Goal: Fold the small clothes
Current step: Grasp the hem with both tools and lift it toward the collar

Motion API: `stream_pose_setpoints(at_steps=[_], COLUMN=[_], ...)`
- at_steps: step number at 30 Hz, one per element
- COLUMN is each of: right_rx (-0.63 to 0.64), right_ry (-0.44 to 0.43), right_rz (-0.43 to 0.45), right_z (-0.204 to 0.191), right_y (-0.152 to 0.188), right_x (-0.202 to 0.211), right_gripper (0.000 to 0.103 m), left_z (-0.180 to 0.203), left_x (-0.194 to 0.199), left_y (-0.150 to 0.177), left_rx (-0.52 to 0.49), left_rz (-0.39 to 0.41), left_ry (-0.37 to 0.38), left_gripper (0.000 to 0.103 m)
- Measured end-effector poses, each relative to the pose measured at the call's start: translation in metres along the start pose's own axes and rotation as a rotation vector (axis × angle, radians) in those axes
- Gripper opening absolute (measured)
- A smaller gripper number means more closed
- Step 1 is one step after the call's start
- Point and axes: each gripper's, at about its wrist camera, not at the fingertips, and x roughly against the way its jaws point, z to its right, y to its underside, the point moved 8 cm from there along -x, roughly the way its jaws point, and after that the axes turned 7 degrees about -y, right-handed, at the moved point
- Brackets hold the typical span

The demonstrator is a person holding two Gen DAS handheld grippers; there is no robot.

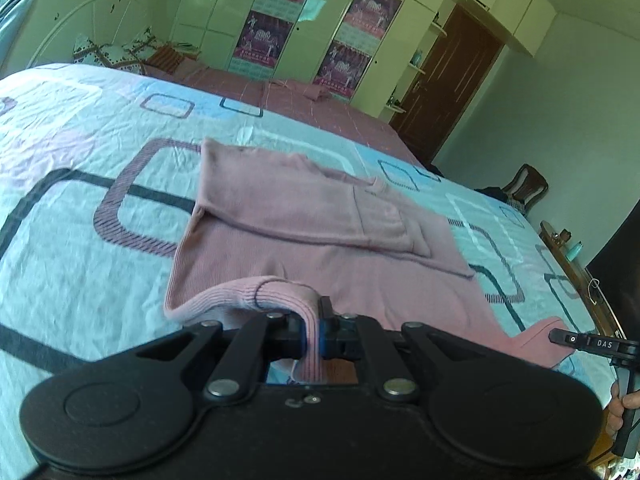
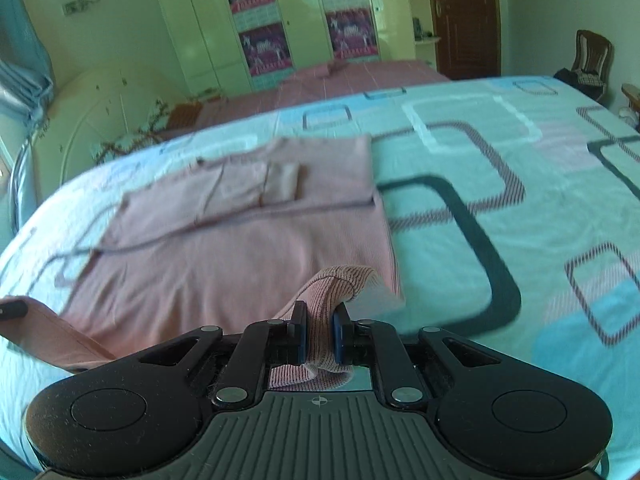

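Observation:
A small pink ribbed knit garment point(image 1: 304, 220) lies on the bed with its sleeves folded across its body. It also shows in the right wrist view point(image 2: 224, 236). My left gripper point(image 1: 314, 330) is shut on the garment's near hem at one corner and holds it lifted off the bed. My right gripper point(image 2: 320, 332) is shut on the near hem at the other corner, also lifted. The right gripper's tip point(image 1: 568, 338) shows at the right of the left wrist view; the left gripper's tip point(image 2: 12, 308) shows at the left edge of the right wrist view.
The bed has a pale blue sheet point(image 1: 80, 152) with rounded-square patterns. A pink checked blanket point(image 1: 304, 100) and pillows point(image 1: 116, 52) lie beyond. Green wardrobes point(image 2: 192, 32), a brown door point(image 1: 452, 80) and a chair point(image 2: 592, 60) stand behind.

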Motion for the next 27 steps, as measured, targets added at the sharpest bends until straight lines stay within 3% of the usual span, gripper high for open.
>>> stream_pose_setpoints(at_steps=[11, 27], right_rx=[-0.027, -0.103], right_ry=[-0.031, -0.023], right_rz=[0.129, 0.158], right_z=[0.014, 0.044], right_y=[-0.092, -0.191], right_x=[-0.058, -0.178], right_gripper=[0.011, 0.010], left_z=[0.002, -0.007], left_x=[-0.053, -0.150], left_y=[-0.073, -0.149], left_rx=[0.069, 0.138], left_rz=[0.145, 0.189], left_ry=[-0.033, -0.115], left_gripper=[0.004, 0.004])
